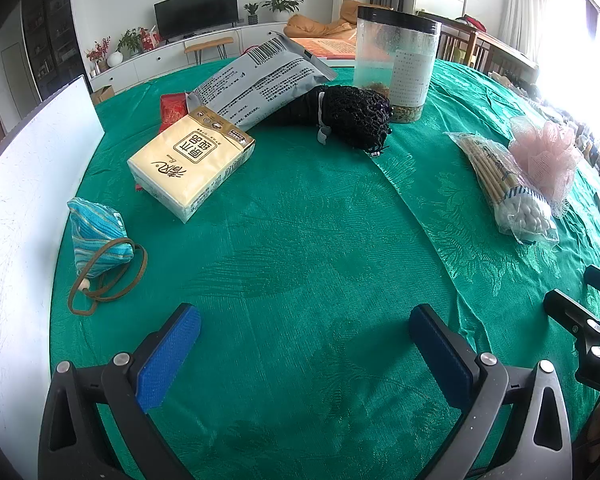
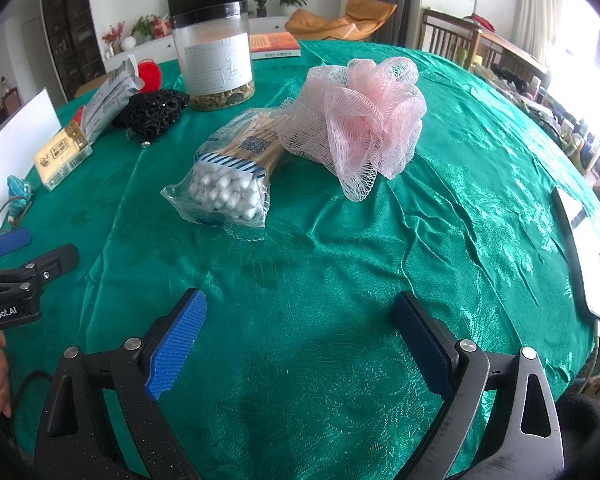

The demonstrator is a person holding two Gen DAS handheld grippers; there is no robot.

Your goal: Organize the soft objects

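My left gripper (image 1: 304, 320) is open and empty over the green tablecloth (image 1: 300, 240). A yellow tissue pack (image 1: 190, 162) lies ahead to the left, a blue pouch (image 1: 96, 240) with a brown cord nearer left, and a black mesh item (image 1: 352, 114) further back. My right gripper (image 2: 300, 312) is open and empty. A pink mesh bath pouf (image 2: 364, 120) lies ahead of it, touching a bag of cotton swabs (image 2: 232, 176). The pouf (image 1: 544, 152) and swabs (image 1: 504, 188) also show at the right in the left wrist view.
A clear jar (image 1: 396, 60) with a black lid stands at the back beside a grey snack bag (image 1: 260, 80). A white board (image 1: 28, 208) stands along the left edge. A phone (image 2: 584, 248) lies at the right edge. A book (image 2: 276, 46) lies far back.
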